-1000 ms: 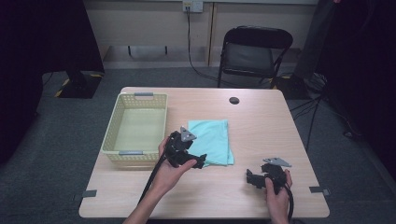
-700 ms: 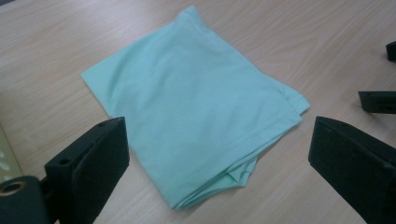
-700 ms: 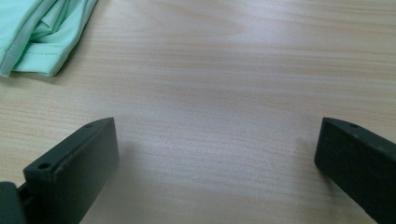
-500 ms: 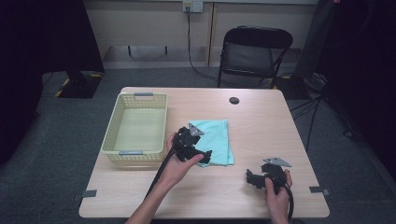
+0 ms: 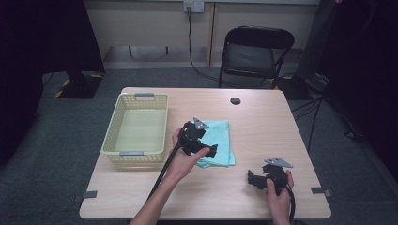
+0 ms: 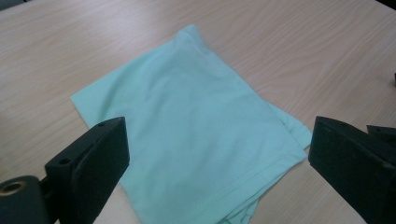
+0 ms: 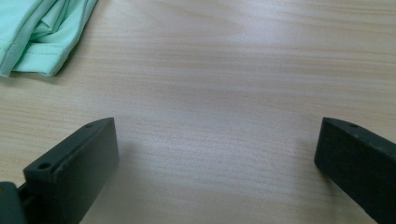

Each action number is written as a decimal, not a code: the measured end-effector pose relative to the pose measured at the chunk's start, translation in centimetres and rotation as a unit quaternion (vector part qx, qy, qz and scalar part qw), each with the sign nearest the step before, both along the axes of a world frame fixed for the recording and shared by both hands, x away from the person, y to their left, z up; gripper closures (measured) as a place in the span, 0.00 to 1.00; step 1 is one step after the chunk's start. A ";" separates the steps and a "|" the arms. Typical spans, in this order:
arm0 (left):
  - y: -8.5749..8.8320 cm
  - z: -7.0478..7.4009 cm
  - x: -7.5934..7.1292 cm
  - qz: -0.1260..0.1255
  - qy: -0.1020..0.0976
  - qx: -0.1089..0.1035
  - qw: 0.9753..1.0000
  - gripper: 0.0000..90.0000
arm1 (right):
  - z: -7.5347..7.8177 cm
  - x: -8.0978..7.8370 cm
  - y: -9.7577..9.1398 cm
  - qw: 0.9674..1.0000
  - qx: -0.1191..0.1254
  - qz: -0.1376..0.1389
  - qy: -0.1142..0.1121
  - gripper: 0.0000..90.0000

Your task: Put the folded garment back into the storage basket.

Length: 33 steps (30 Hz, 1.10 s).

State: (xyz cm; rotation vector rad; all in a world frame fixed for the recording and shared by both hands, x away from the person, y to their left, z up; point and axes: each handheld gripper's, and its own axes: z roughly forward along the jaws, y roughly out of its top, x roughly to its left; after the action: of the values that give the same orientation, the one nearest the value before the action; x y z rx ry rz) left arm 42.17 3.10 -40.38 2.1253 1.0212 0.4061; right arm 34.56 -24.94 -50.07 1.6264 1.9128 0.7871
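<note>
From the high view, a pale wood table (image 5: 244,197) stands on grey carpet, a black chair (image 5: 256,51) behind it and a wall socket (image 5: 193,5) with a hanging cable beyond. On the table, a folded mint cloth (image 5: 220,145) lies just beside a yellow basket (image 5: 138,126); the left gripper (image 5: 199,140) hovers over the cloth, and the right gripper (image 5: 265,176) sits well apart from it near the front edge. In the left gripper view, the jaws stand wide open over the cloth (image 6: 196,135). In the right gripper view, the jaws are spread over bare wood, with a cloth corner (image 7: 42,32) at upper left.
</note>
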 end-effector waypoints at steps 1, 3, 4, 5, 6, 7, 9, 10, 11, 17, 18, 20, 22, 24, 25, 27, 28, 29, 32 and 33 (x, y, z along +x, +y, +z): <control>-0.2 -0.3 0.2 -0.002 0.003 0.002 1.000 0.05 | 0.0 0.0 0.0 1.000 0.000 0.000 0.000 0.00; -0.6 -0.8 0.5 -0.001 0.005 0.012 1.000 0.06 | 0.0 0.0 0.0 1.000 0.000 0.000 0.000 0.00; -0.7 -1.0 0.7 -0.001 0.006 0.016 1.000 0.06 | 0.0 0.0 0.0 1.000 0.000 0.000 0.000 0.00; -0.9 -1.2 0.9 0.000 0.010 0.018 1.000 0.06 | 0.0 0.0 0.0 1.000 0.000 0.000 0.000 0.00; -1.0 -1.4 1.1 0.000 0.013 0.018 1.000 0.05 | 0.0 0.0 0.0 1.000 0.000 0.000 0.000 0.00; -1.1 -1.7 1.3 0.001 0.016 0.018 1.000 0.06 | 0.0 0.0 0.0 1.000 0.000 0.000 0.000 0.00; -1.3 -2.1 1.7 0.004 0.023 0.016 1.000 0.05 | 0.0 0.0 0.0 1.000 0.000 0.000 0.000 0.00; -1.4 -2.4 2.0 0.008 0.027 0.016 0.999 0.06 | 0.0 0.0 0.0 1.000 0.000 0.000 0.000 0.00; -1.5 -2.7 2.2 0.011 0.034 0.012 0.999 0.06 | 0.0 0.0 0.0 1.000 0.000 0.000 0.000 0.00; -2.1 -4.3 3.3 0.025 0.057 0.024 0.998 0.06 | 0.0 0.0 0.0 1.000 0.000 0.000 0.000 0.00; -2.2 -4.5 3.4 0.027 0.061 0.024 0.997 0.06 | 0.0 0.0 0.0 1.000 0.000 0.000 0.000 0.00; -2.4 -4.9 3.5 0.031 0.065 0.028 0.997 0.06 | 0.0 0.0 0.0 1.000 0.000 0.000 0.000 0.00; -2.5 -5.3 3.6 0.036 0.065 0.033 0.997 0.05 | 0.0 0.0 0.0 1.000 0.000 0.000 0.000 0.00; -2.5 -5.7 3.7 0.041 0.068 0.038 0.996 0.05 | 0.0 0.0 0.0 1.000 0.000 0.000 0.000 0.00; -2.5 -5.8 3.8 0.043 0.073 0.033 0.996 0.05 | 0.0 0.0 0.0 1.000 0.000 0.000 0.000 0.00; -2.5 -6.0 3.9 0.045 0.079 0.026 0.996 0.05 | 0.0 0.0 0.0 1.000 0.000 0.000 0.000 0.00; -2.6 -6.1 3.8 0.047 0.074 0.032 0.996 0.05 | 0.0 0.0 0.0 1.000 0.000 0.000 0.000 0.00; -2.7 -6.2 3.8 0.047 0.073 0.034 0.996 0.05 | 0.0 0.0 0.0 1.000 0.000 0.000 0.000 0.00; -2.9 -6.6 4.0 0.045 0.074 0.042 0.995 0.05 | 0.0 0.0 0.0 1.000 0.000 0.000 0.000 0.00; -3.1 -6.8 4.0 0.047 0.076 0.043 0.995 0.05 | 0.0 0.0 0.0 1.000 0.000 0.000 0.000 0.00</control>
State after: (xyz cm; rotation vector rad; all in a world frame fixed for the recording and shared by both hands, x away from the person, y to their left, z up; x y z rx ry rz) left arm 46.20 0.03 -47.20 2.2176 1.2129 0.3424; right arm 34.56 -24.94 -50.07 1.6263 1.9127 0.7870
